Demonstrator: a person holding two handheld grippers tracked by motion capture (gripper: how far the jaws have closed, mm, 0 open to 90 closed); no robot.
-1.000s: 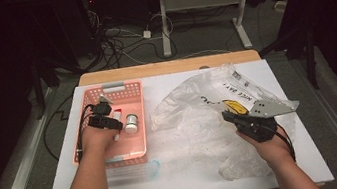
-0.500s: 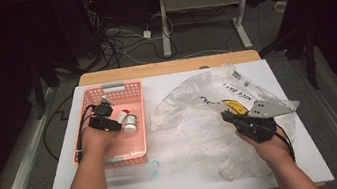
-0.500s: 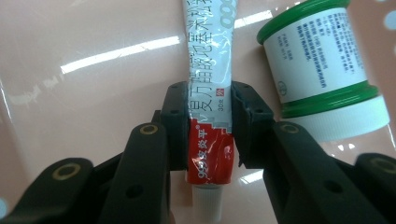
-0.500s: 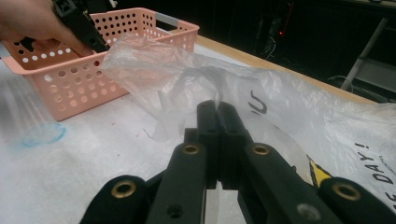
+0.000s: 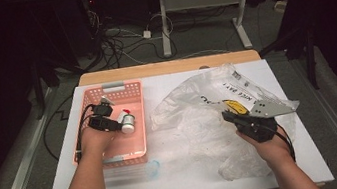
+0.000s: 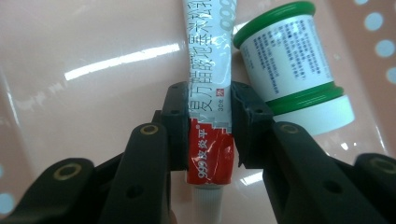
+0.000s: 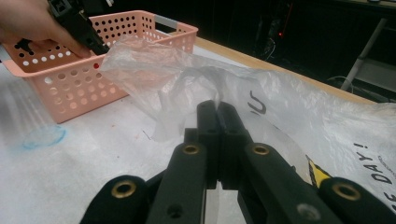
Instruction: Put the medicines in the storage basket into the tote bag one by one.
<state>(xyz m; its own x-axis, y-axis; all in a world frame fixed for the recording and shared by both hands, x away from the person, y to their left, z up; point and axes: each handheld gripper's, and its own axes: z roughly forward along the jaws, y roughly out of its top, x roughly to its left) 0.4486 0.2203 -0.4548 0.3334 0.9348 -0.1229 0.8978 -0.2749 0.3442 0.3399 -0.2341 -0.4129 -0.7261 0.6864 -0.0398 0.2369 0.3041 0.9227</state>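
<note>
Tube [image 6: 208,100] of ointment lay on the floor of the pink basket [image 5: 131,87], red end and white cap toward the left tongs [image 6: 208,112], just beside a white bottle [image 6: 293,79] with green bands. Left tongs straddled the tube near its cap end, pads touching both sides; had just been closing, and looked clamped on the tube. In the high view the left tongs [image 5: 110,125] sat inside the basket next to the bottle [image 5: 126,122].

Step in hand, by judgement: picking the tube out of the basket, grip just made, lift not yet begun. Next move probably called for a straight lift clear of the basket wall without nudging the bottle, then carry toward the plastic bag [image 5: 210,113].

Right tongs [image 7: 218,116] pinched fully together on a fold of the clear bag [image 7: 280,116], holding it over the worktop [image 5: 273,66]; likely kept the bag ready for loading. Seen also in the high view [image 5: 233,117], at the bag's right half.

Versus a second earlier: left jaws narrower around the tube; hands, basket, bottle and bag otherwise in the same places.
</note>
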